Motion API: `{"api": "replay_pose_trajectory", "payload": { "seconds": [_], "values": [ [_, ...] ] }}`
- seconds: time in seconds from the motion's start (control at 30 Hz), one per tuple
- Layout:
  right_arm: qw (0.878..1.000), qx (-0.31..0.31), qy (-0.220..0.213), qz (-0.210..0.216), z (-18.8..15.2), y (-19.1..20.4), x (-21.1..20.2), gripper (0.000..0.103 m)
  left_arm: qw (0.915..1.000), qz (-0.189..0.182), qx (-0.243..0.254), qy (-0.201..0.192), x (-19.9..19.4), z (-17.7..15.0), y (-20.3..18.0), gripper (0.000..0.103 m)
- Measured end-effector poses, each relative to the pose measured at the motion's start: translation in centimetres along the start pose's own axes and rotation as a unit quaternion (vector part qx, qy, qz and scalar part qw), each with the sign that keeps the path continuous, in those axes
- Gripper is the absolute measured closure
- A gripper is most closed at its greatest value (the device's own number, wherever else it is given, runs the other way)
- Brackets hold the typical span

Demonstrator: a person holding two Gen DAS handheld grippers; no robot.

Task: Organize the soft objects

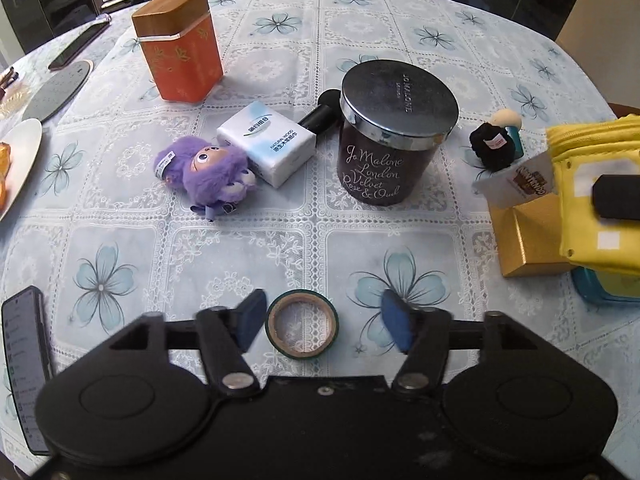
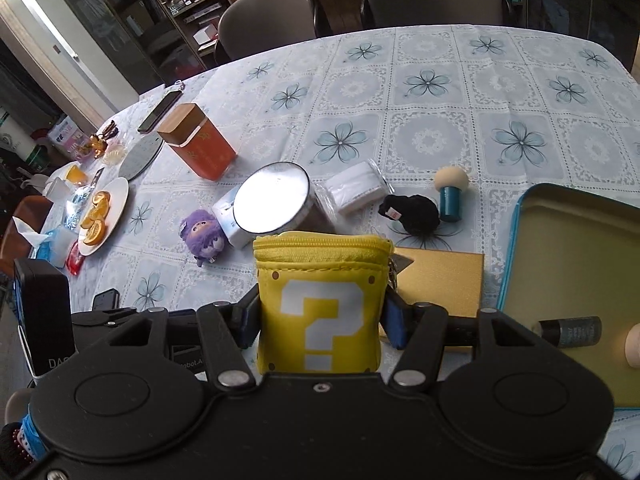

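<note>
Right wrist view: right gripper fingers clamp the yellow pouch between them.

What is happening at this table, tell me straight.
A person is sorting soft items with two handheld grippers. The right gripper is shut on a yellow question-mark pouch, held above the table beside an open blue tin. The left gripper is open, its fingers either side of a roll of tape. A purple plush toy and a black plush lie on the tablecloth.

left hand-held gripper spread, right hand-held gripper clamped
</note>
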State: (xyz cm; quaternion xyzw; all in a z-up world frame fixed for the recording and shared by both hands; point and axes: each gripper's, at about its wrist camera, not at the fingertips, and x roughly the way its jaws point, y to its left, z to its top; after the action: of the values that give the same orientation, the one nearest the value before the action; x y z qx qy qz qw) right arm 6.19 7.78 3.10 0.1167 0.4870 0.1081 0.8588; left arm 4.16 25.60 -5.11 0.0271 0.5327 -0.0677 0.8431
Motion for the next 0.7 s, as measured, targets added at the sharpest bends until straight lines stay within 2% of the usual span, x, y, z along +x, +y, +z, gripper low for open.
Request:
{"api": "replay_pose_trajectory", "payload": {
  "seconds": [0.17, 0.3, 0.43, 0.47, 0.57, 0.63, 0.7],
  "values": [
    [1.000, 0.007, 0.002, 0.004, -0.6, -0.6, -0.4, 0.047, 0.9992, 0.029, 0.009, 0.024, 2.5, -0.3, -0.2, 0.037],
    [1.000, 0.013, 0.000, 0.000, -0.7, -0.6, -0.5, 0.047, 0.9986, 0.029, -0.002, 0.044, 4.3, -0.1, 0.5, 0.037],
    [1.000, 0.019, 0.002, -0.010, -0.9, -0.4, -0.3, 0.047, 0.9984, 0.020, -0.013, 0.050, 4.8, -0.1, 1.4, 0.027],
    [1.000, 0.022, 0.003, -0.012, -0.9, -0.4, -0.1, 0.047, 0.9984, 0.012, -0.009, 0.054, 4.9, -0.2, 1.4, 0.021],
    [0.999, 0.026, 0.006, -0.017, -1.0, -0.1, 0.3, 0.047, 0.9980, 0.010, 0.023, 0.058, 5.2, -0.4, 0.6, 0.013],
    [0.999, 0.027, 0.008, -0.020, -1.0, 0.2, 0.5, 0.047, 0.9982, 0.006, 0.021, 0.057, 5.1, -0.3, 0.6, 0.017],
    [0.999, 0.025, 0.008, -0.022, -1.1, 0.5, 0.5, 0.047, 0.9986, 0.011, 0.011, 0.050, 4.8, -0.2, 1.0, 0.032]
  ]
}}
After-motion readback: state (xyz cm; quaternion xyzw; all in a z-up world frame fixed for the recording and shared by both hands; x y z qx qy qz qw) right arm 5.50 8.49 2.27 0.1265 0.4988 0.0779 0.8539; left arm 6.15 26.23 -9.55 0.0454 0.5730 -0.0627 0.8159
